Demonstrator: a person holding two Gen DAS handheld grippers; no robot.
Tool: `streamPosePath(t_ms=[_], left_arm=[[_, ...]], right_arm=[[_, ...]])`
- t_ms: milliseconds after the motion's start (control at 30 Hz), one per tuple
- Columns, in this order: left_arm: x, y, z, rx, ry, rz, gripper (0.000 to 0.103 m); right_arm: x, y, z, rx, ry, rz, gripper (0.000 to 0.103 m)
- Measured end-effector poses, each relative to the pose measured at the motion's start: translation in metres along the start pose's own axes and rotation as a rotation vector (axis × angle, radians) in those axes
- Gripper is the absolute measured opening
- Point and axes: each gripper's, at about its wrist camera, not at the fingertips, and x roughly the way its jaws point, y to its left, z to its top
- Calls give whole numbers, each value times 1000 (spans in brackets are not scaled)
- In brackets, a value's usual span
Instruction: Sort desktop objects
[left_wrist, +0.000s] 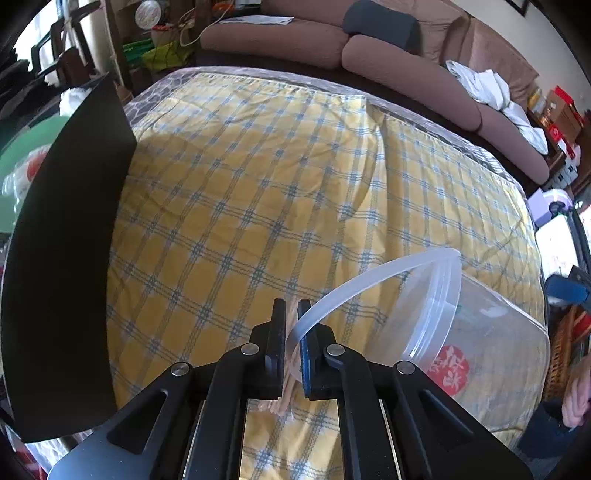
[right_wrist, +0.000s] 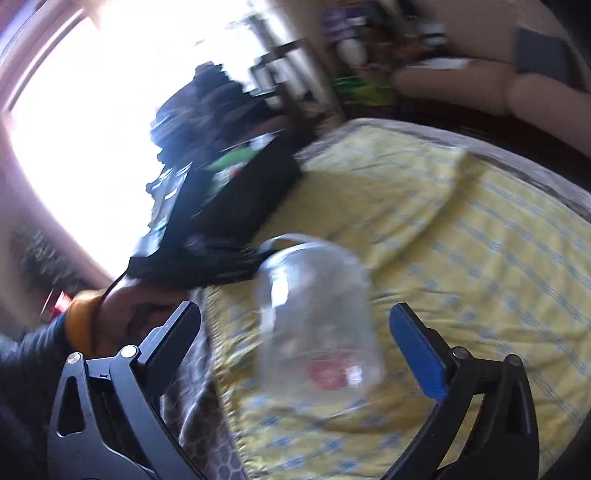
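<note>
Pinching the thin white handle (left_wrist: 332, 295) of a clear plastic tub (left_wrist: 476, 332), the left claw (left_wrist: 291, 317) has its two fingers drawn almost together, with the band of the handle caught between the pads. The tub lies tipped on its side on the yellow and blue checked cloth (left_wrist: 258, 184) that covers the tabletop (left_wrist: 166, 85), its open mouth turned toward the middle of the cloth and a red round label (left_wrist: 447, 369) showing on its wall. A large black board (left_wrist: 70, 258) stands at the left edge of the cloth. A brown sofa (left_wrist: 369, 48) runs along the far side of the room, with white crumpled cloth (left_wrist: 491, 92) lying on it. The right claw (right_wrist: 295, 317) stands spread wide, its fingers well apart on either side of the tub and touching nothing; that view is badly smeared. A hand (right_wrist: 136, 314) with an orange cuff shows beside the right claw's left finger
</note>
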Motion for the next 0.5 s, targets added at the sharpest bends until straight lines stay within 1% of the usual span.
streamPosePath(t_ms=[33, 100, 167, 200, 300, 400, 500], left_arm=[[-2, 0, 0, 6, -4, 2, 6], [-5, 0, 0, 14, -11, -1, 6], [-8, 1, 3, 27, -21, 2, 6], [-9, 2, 4, 26, -26, 2, 7], [-11, 3, 4, 16, -27, -9, 8], [-11, -3, 4, 45, -26, 4, 8], [-13, -6, 4, 60, -32, 9, 9]], right_arm=[[6, 6, -2, -31, 30, -25, 103], [23, 14, -7, -65, 125, -165, 103], [36, 17, -11, -82, 200, -253, 103], [40, 17, -13, -87, 219, -260, 103], [59, 18, -17, -107, 268, -205, 103], [78, 23, -19, -128, 327, -241, 103], [94, 24, -23, -141, 378, -245, 103]])
